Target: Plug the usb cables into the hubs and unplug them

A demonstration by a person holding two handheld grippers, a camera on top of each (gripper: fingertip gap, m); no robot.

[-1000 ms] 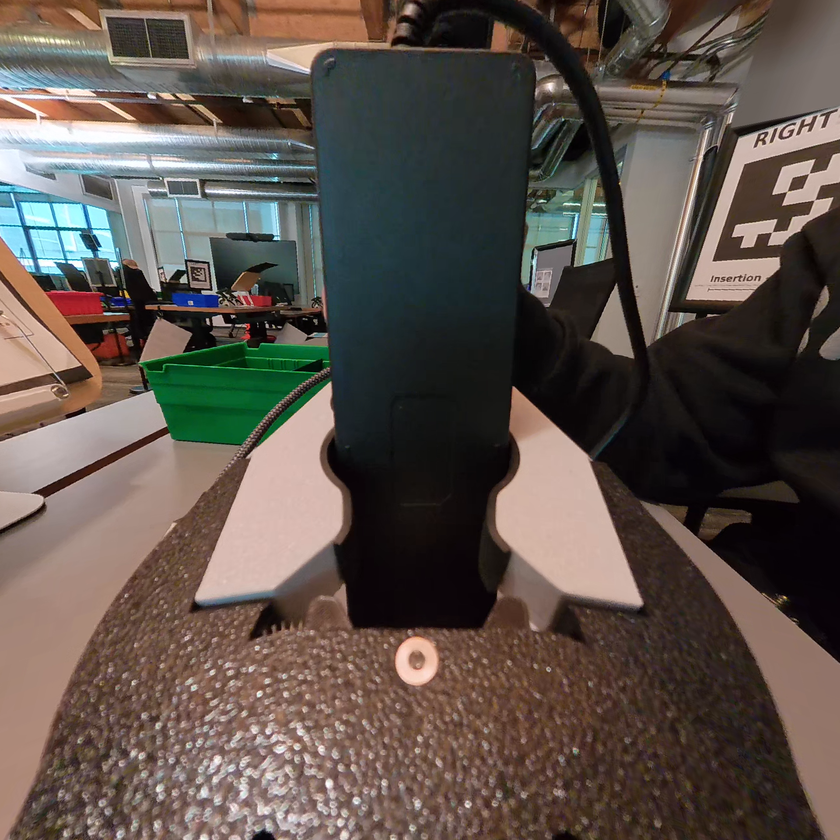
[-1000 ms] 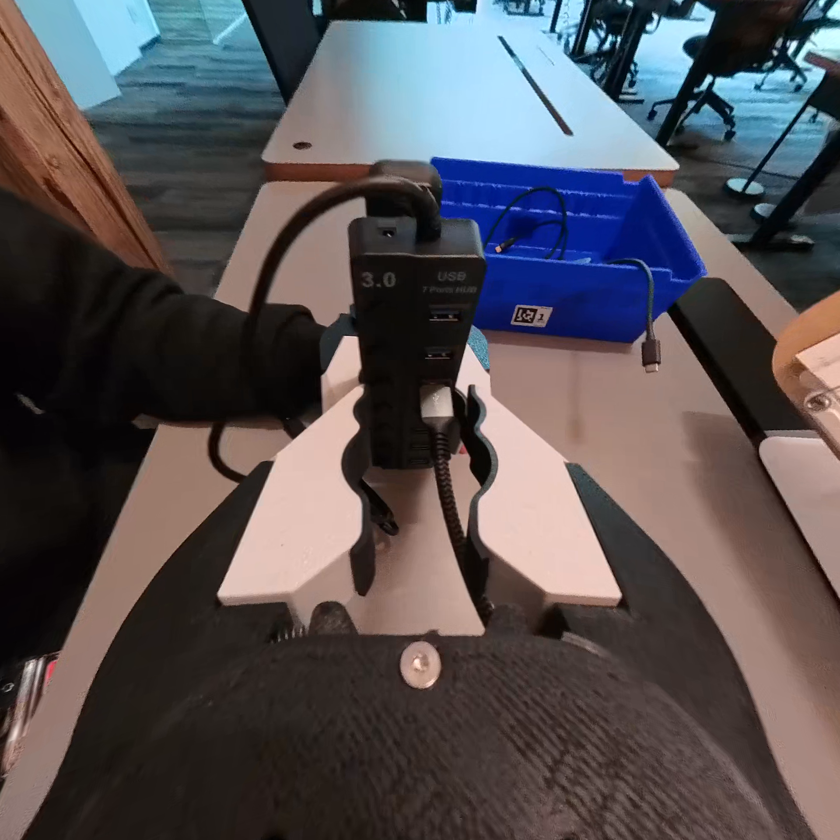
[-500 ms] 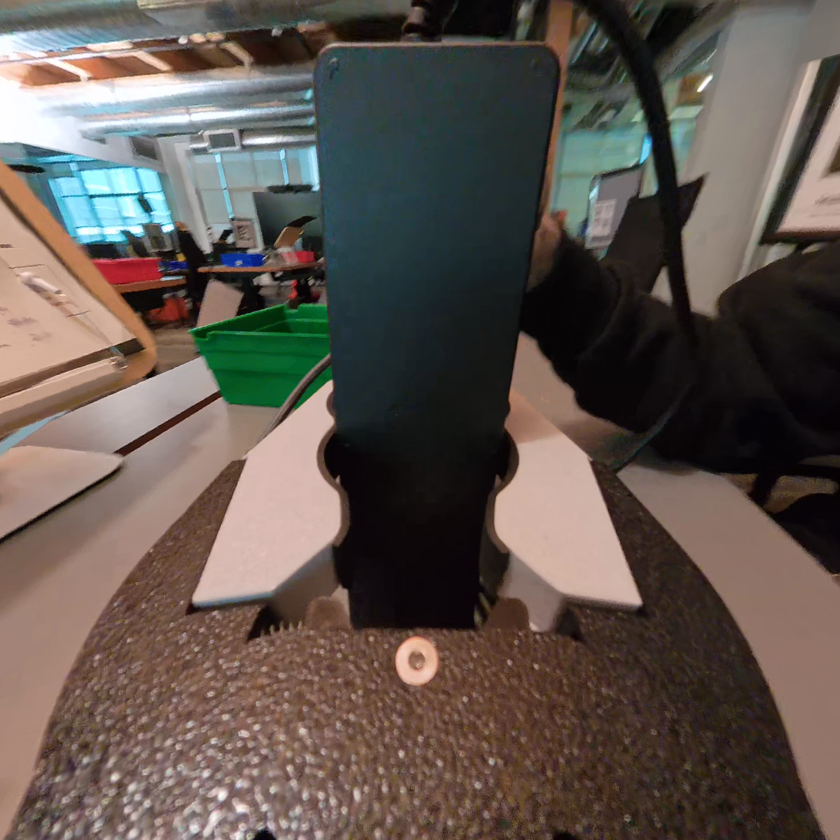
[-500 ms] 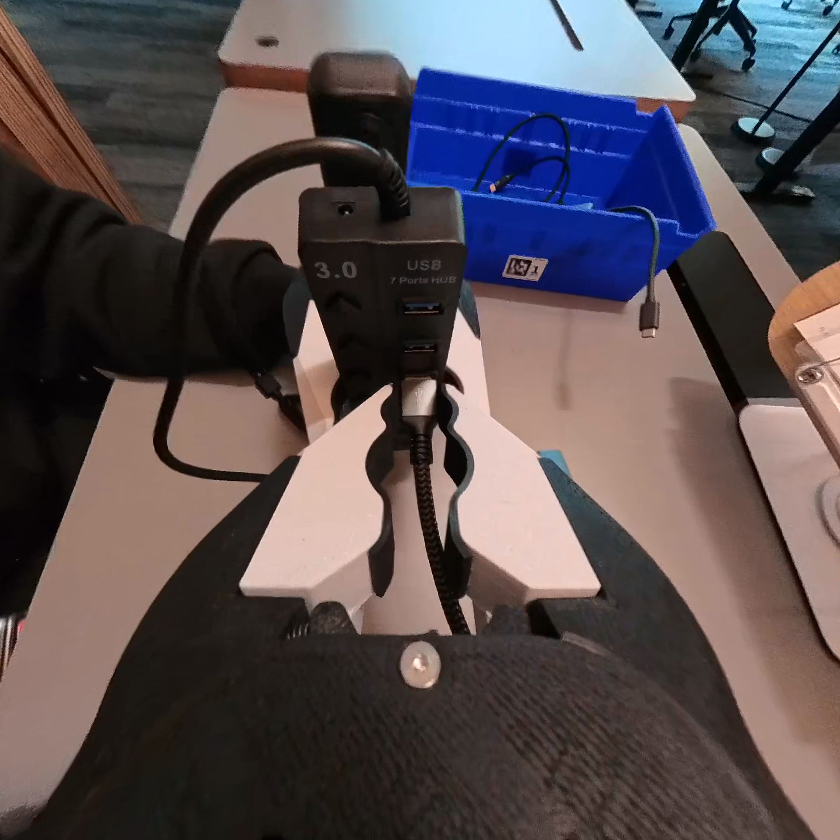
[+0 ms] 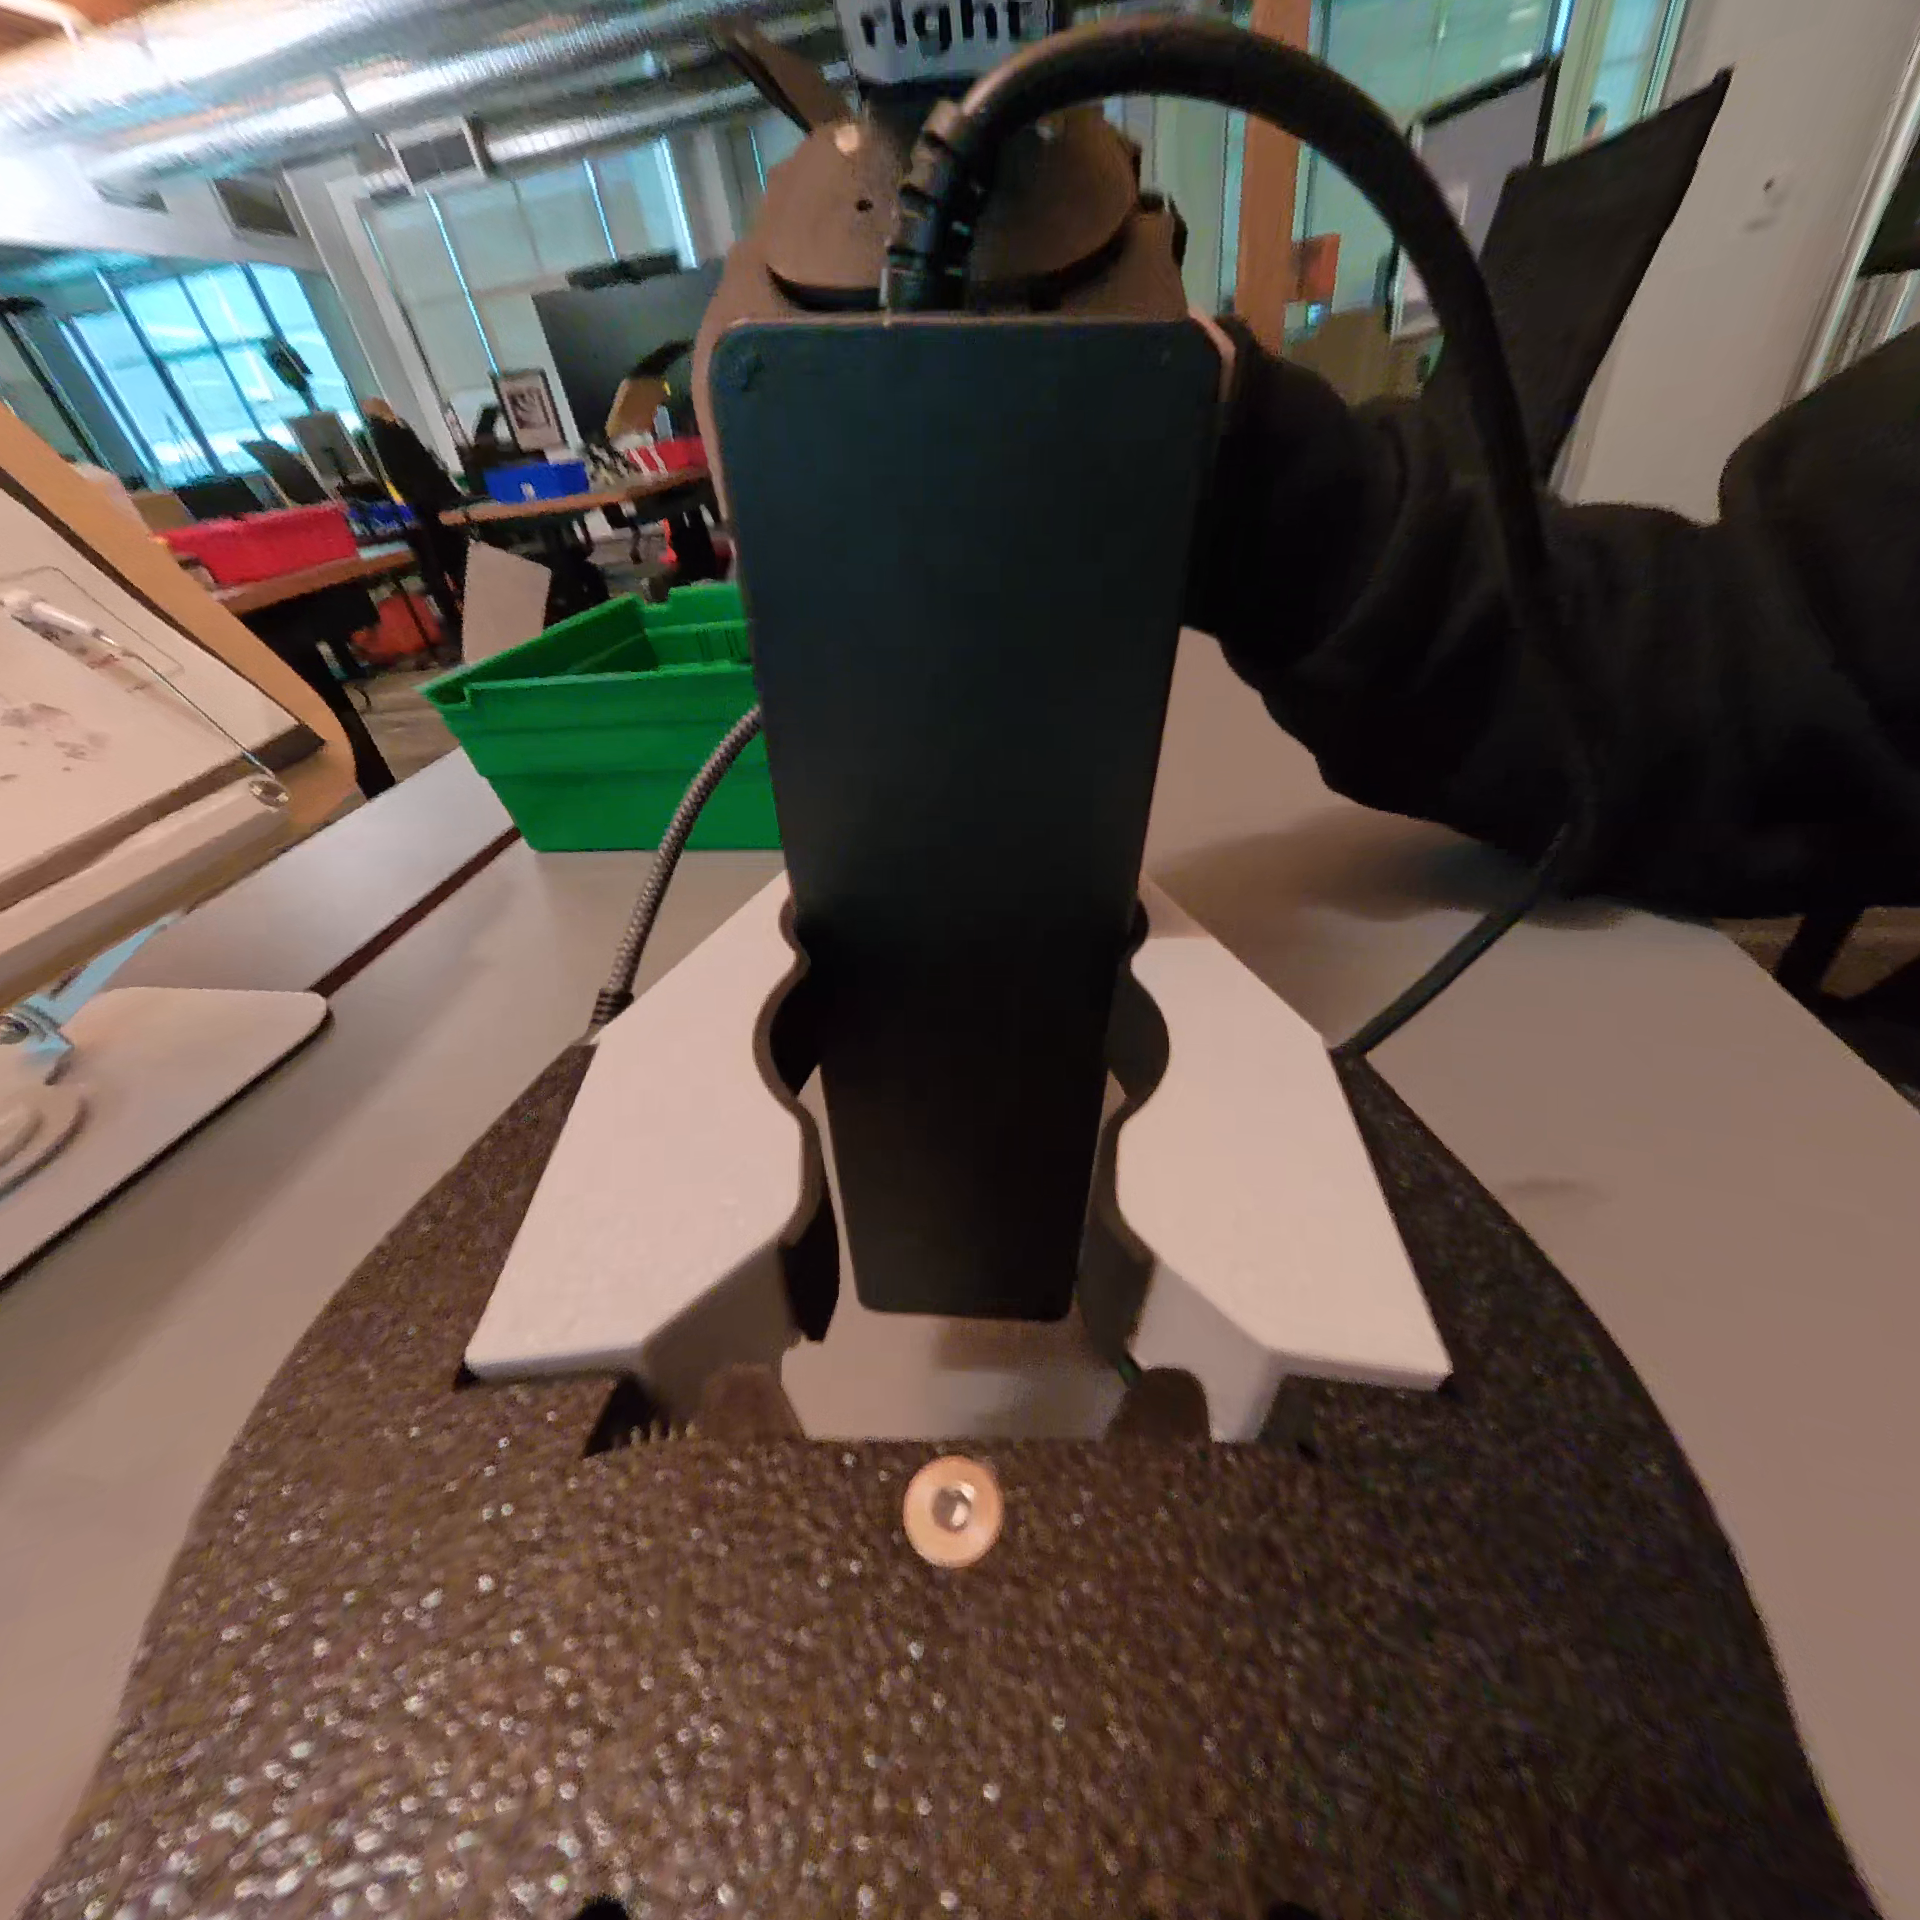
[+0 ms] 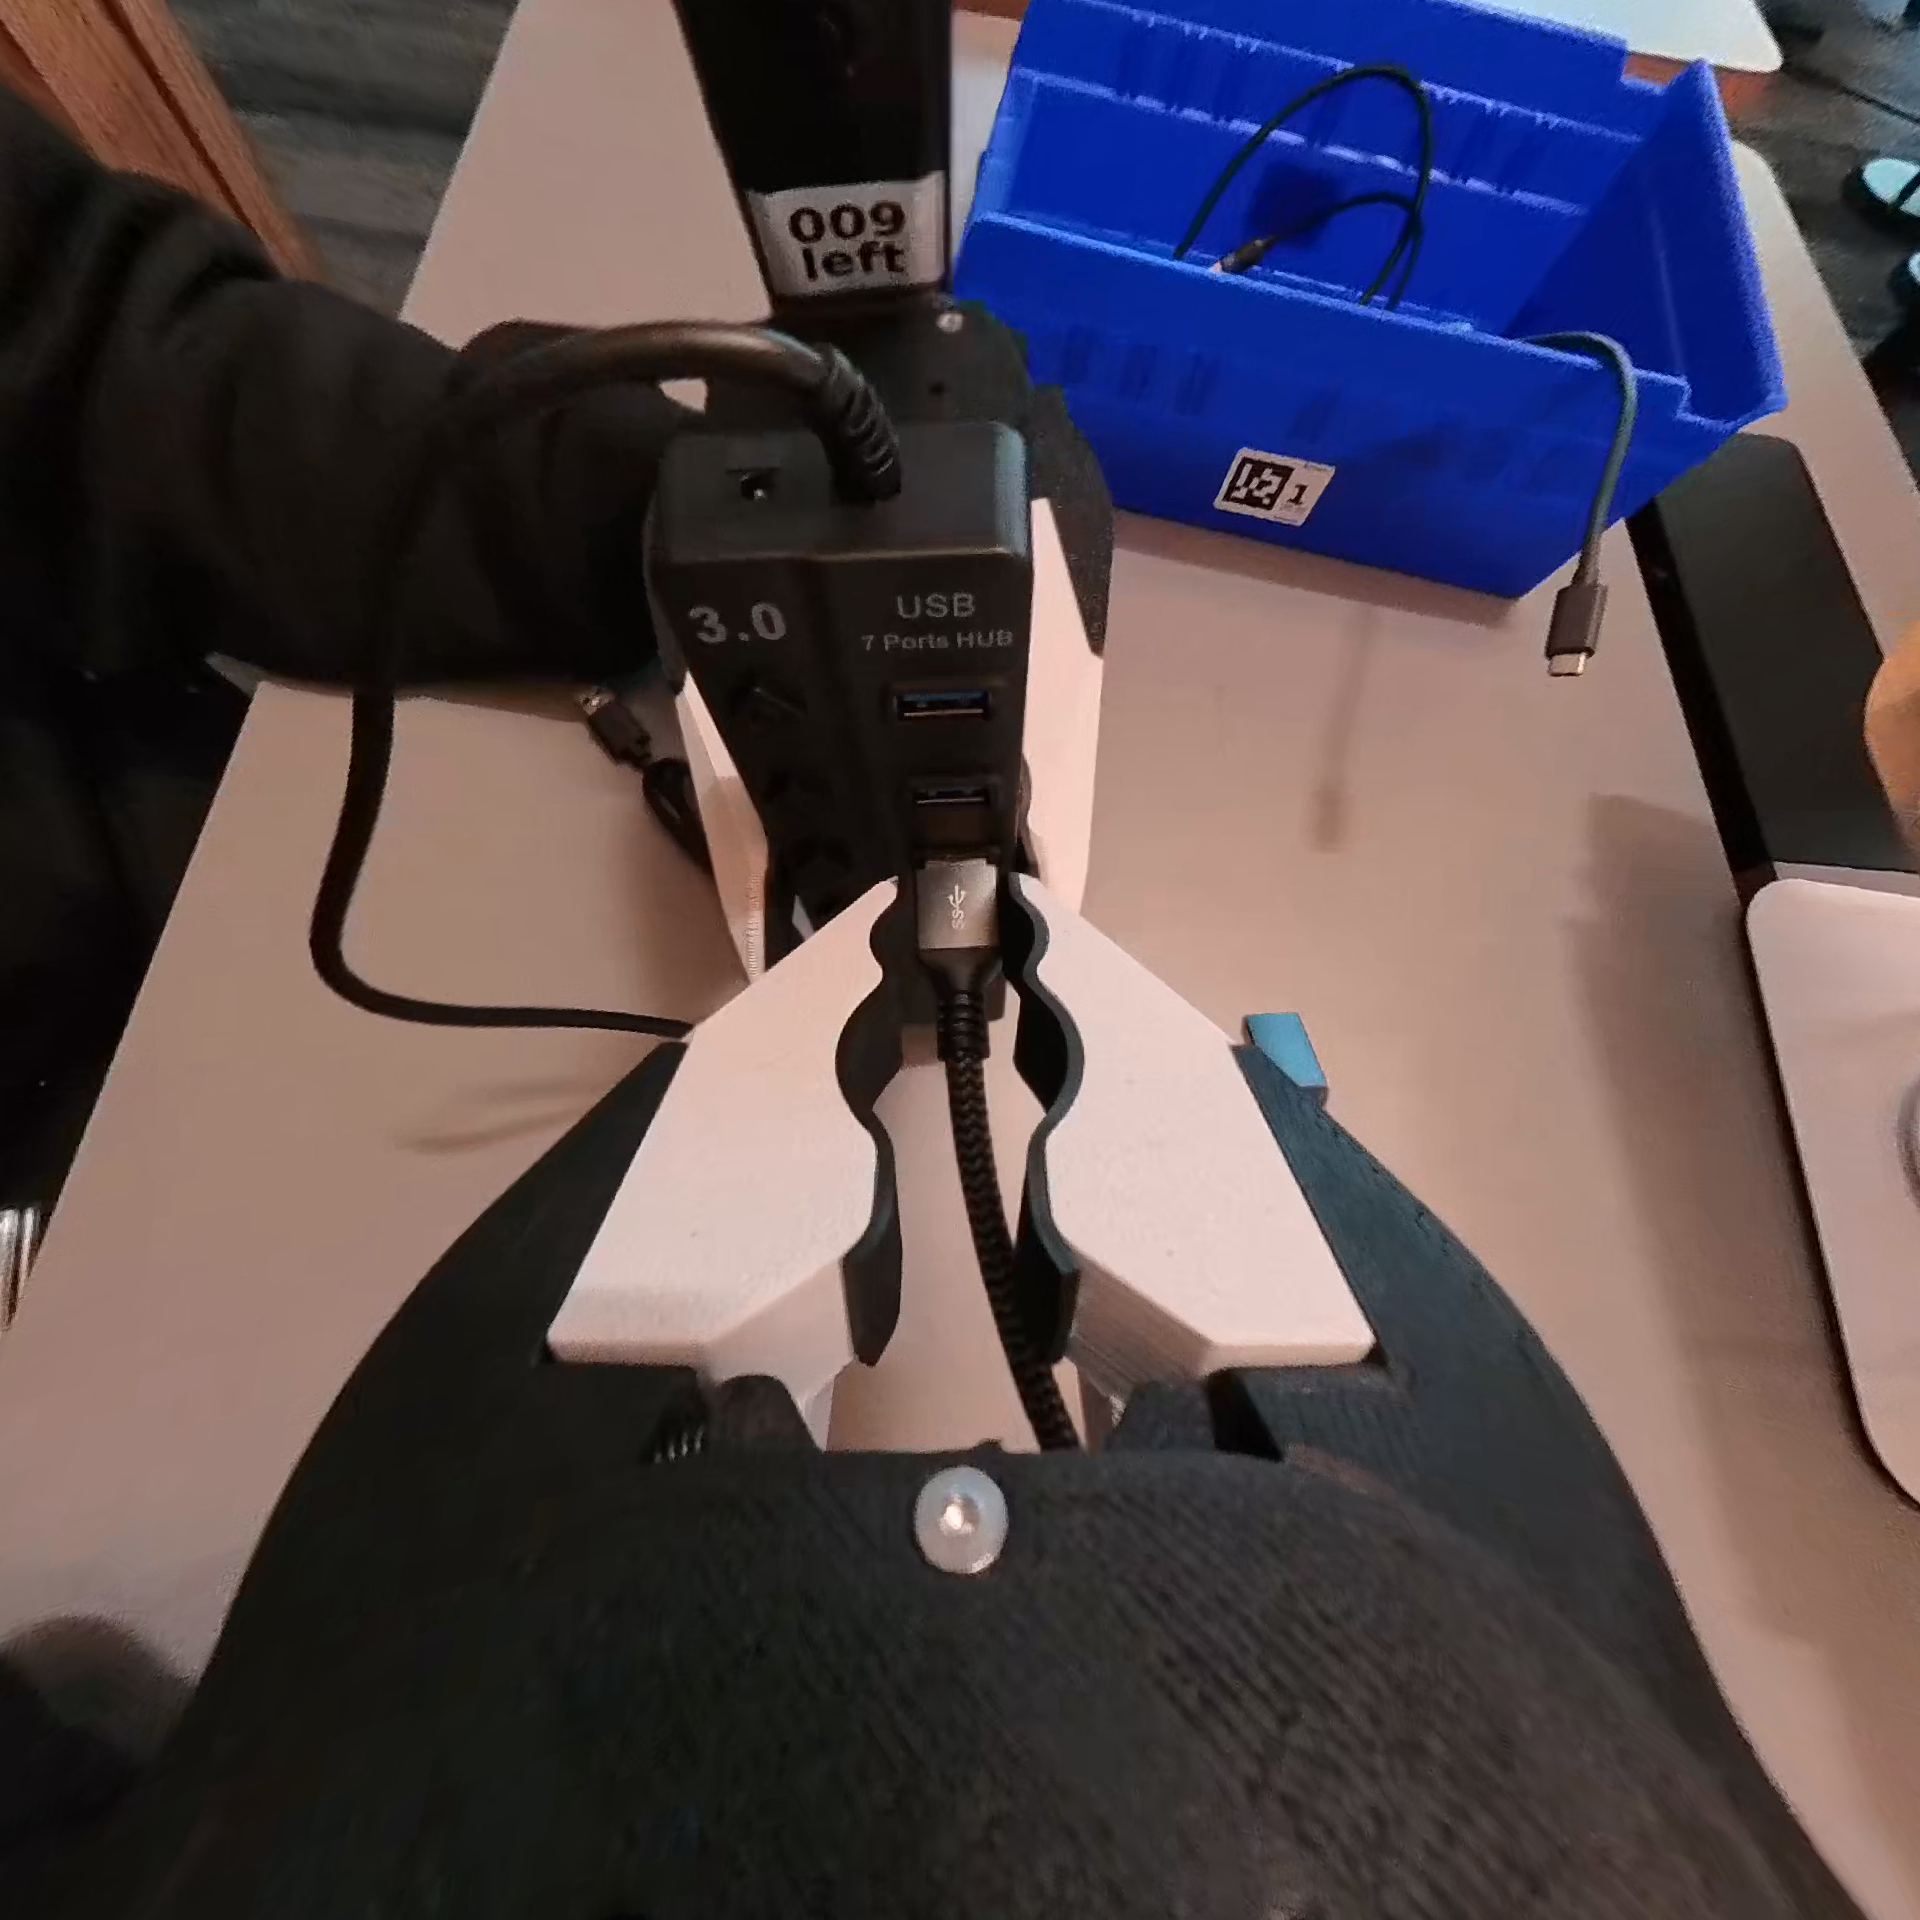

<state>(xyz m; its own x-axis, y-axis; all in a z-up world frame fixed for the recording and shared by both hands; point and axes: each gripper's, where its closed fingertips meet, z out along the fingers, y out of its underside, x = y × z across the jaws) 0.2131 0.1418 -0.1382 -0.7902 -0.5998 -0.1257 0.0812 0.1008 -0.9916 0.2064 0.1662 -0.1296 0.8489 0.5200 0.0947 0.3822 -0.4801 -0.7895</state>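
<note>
Right gripper [image 6: 951, 914] pinches the grey metal plug [image 6: 954, 902] of the braided cable [image 6: 982, 1164] at its fingertips, the plug's nose at the third port of the black hub [image 6: 847, 634]; I cannot tell whether it is seated or just out. My left gripper [image 5: 961, 997] clamps the hub's lower body, holding it upright above the table [image 6: 1403, 831]. I judge the hub light and rigid, its smooth plastic liable to slip if I pull hard, so the grip low on its flat sides suits. Hard and short, the plug shell is the place to hold; the braid would only flex. Behind stands a blue bin [image 6: 1351, 416] with more cables.
</note>
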